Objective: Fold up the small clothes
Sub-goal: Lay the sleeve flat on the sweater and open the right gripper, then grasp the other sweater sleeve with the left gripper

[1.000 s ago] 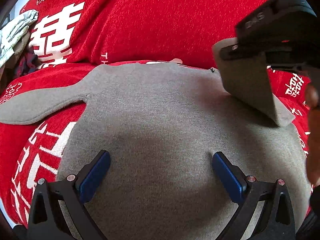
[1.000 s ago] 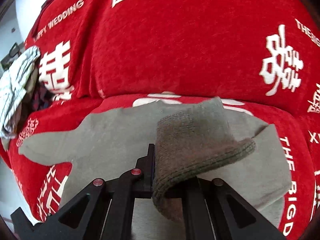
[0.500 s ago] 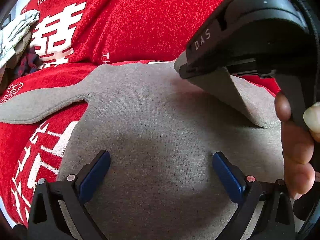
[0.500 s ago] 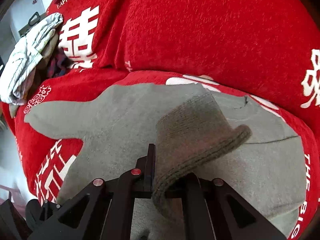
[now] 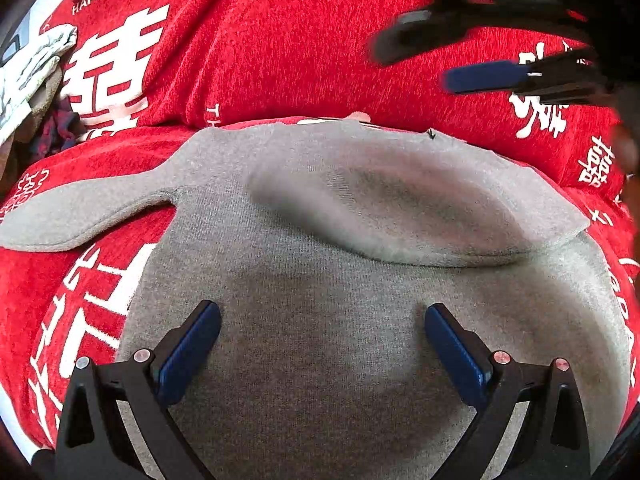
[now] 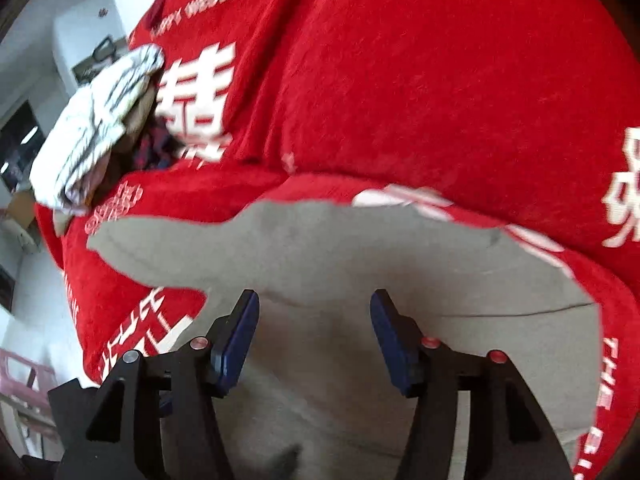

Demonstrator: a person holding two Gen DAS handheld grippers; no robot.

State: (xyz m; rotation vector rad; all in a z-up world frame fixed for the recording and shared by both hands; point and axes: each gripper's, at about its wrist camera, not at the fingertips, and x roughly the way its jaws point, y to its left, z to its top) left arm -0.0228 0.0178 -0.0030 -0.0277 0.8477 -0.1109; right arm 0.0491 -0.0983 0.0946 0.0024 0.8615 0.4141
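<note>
grey sweater [image 5: 320, 320] lay spread flat on a red cover [image 5: 280, 60] printed with white characters and the words "happy wedding". one sleeve [image 5: 80, 216] stretched out to the left across the red fabric, while the other sleeve [image 5: 400, 208] lay folded inward over the chest, its cuff end pointing left and its fold line running toward the right shoulder. the left gripper [image 5: 320, 344] hovered low over the sweater's lower body, its blue-padded fingers [image 5: 188, 352] spread wide apart with nothing between them. the right gripper [image 6: 312, 332] was also parted, its blue pads [image 6: 236, 336] apart and empty, looking over the middle of the garment; whether it touched the knit could not be told. in the left wrist view it appeared blurred at the upper right, above the red cover and clear of the sweater. a pile of other clothes [image 6: 96, 128], white patterned fabric over darker pieces, sat at the far left edge of the cover, well apart from the sweater.
</note>
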